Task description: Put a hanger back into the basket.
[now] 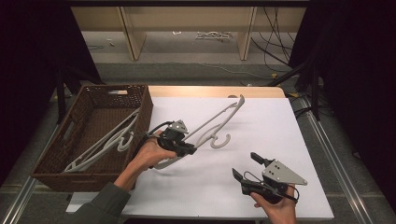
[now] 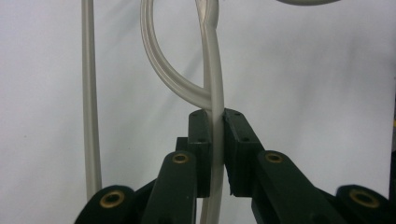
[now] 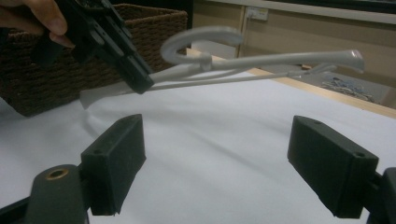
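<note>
Though perhaps blurred, plain unlabelled hanger [image 2: 212,84].

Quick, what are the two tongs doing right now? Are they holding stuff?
Left tongs: closed, gripping the grey hanger, lifted off the white table.
Right tongs: open, holding nothing.

**Black fingers, grey plates, one olive sleeve**

Both handheld tools are black. The left gripper [image 1: 190,148] carries a small grey three-cornered plate on top, dotted with dark screw holes, and a black cable loops from its rear. The right gripper [image 1: 246,167] bears a larger grey plate of the same cut (its holes are easier to see) and a thin black cable. Blocky rectangular pads end the fingers [image 3: 117,158], with brass-coloured pivot pins below. The left forearm wears an olive-green sleeve [image 1: 105,203].
</note>
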Demonstrator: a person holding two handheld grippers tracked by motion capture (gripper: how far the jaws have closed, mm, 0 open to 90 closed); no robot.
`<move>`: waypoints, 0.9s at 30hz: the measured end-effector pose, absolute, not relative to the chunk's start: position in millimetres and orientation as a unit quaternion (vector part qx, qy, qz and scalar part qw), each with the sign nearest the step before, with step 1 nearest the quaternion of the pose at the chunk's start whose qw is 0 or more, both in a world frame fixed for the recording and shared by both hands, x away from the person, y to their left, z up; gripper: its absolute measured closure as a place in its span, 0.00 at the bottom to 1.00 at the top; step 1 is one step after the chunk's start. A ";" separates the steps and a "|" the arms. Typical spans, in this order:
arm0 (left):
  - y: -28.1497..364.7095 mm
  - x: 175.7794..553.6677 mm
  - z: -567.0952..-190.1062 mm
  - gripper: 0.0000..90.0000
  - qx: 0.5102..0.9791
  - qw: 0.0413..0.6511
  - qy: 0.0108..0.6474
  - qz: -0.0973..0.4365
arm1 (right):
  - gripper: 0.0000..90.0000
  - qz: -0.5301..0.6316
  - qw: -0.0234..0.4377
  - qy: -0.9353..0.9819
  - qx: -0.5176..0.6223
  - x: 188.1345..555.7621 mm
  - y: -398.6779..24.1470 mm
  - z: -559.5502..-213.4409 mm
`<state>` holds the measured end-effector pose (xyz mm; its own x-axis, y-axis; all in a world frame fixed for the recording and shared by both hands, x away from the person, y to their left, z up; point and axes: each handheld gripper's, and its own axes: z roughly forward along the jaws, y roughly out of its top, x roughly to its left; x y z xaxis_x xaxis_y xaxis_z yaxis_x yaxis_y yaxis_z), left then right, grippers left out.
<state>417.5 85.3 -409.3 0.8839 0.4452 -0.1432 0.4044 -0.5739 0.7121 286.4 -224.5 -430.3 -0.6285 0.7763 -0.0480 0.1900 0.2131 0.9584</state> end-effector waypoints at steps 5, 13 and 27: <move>90.6 415.5 -398.8 0.91 0.875 0.418 0.243 0.022 | 0.22 0.535 0.263 0.728 0.338 285.8 -223.7 -430.9; 100.6 409.0 -381.2 0.91 0.861 0.445 0.246 0.011 | 0.22 0.534 0.266 0.728 0.338 285.8 -223.2 -431.1; 115.0 404.1 -331.7 0.91 0.834 0.494 0.244 0.009 | 0.22 0.530 0.270 0.729 0.338 285.7 -222.9 -431.8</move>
